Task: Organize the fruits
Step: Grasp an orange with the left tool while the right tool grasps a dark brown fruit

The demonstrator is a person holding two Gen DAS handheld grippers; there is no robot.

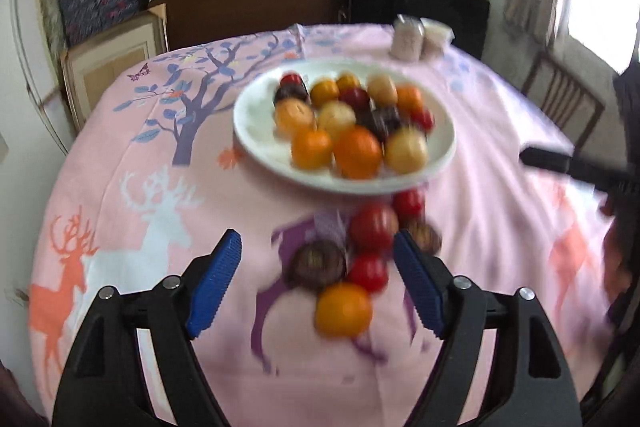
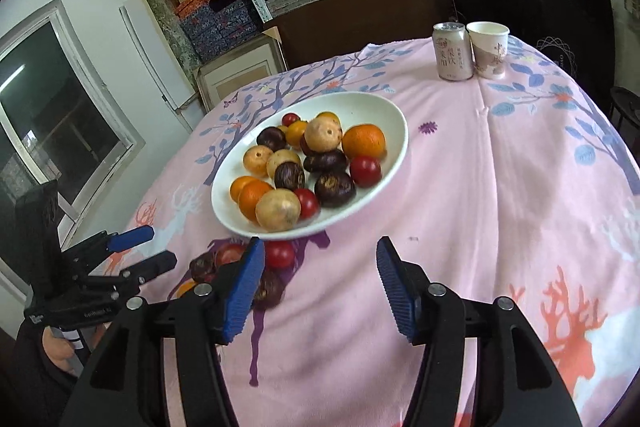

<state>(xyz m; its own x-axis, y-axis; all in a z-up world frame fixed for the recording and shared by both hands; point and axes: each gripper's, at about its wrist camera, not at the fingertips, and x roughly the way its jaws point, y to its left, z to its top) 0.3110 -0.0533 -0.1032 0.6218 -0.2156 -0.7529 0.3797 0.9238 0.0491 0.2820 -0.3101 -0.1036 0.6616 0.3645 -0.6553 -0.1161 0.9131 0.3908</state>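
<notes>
A white plate [image 1: 256, 131] [image 2: 384, 111] on the pink tablecloth holds several oranges, yellow fruits, dark purple fruits and red tomatoes. In front of it loose fruits lie on the cloth: an orange [image 1: 343, 310], a dark purple fruit [image 1: 318, 264], a red tomato [image 1: 373, 227] and others. My left gripper [image 1: 318, 247] is open, its blue pads either side of this loose group, empty; it also shows in the right wrist view [image 2: 156, 247]. My right gripper [image 2: 320, 251] is open and empty over bare cloth, right of the loose fruits [image 2: 279, 254].
A drink can [image 2: 452, 51] and a paper cup [image 2: 489, 49] stand at the table's far edge. Shelves with stacked boxes fill the back wall. A wooden chair [image 1: 560, 99] stands to the right of the table. The right gripper's tip [image 1: 548, 159] shows at the right.
</notes>
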